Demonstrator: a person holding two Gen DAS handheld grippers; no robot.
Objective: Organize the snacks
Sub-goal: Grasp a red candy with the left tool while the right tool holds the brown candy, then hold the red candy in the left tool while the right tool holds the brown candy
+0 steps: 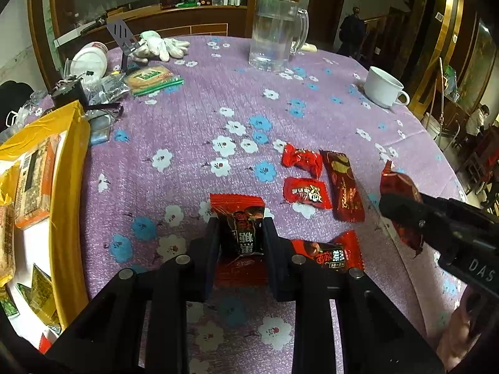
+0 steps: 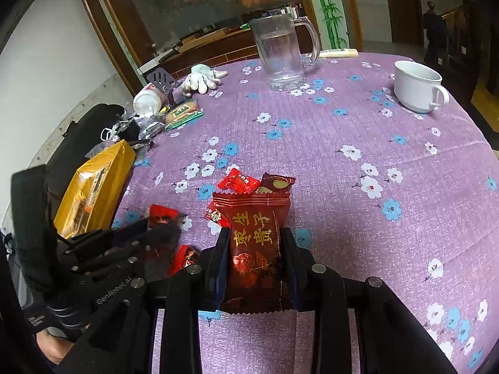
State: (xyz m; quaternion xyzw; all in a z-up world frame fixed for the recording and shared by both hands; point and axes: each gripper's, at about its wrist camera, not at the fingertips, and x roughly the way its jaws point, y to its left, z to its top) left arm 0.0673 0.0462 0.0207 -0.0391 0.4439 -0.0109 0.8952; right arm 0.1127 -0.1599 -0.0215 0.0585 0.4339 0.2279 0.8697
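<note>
Snacks: small crinkly foil packets, light, soft, slippery; best pinched mid-body. Left tongs (image 1: 240, 233) pinch a red-black packet (image 1: 238, 215) low over the worktop (image 1: 312, 109). Right tongs (image 2: 254, 249) pinch a red packet with gold lettering (image 2: 252, 218). Four loose packets (image 1: 307, 190) lie just beside.
</note>
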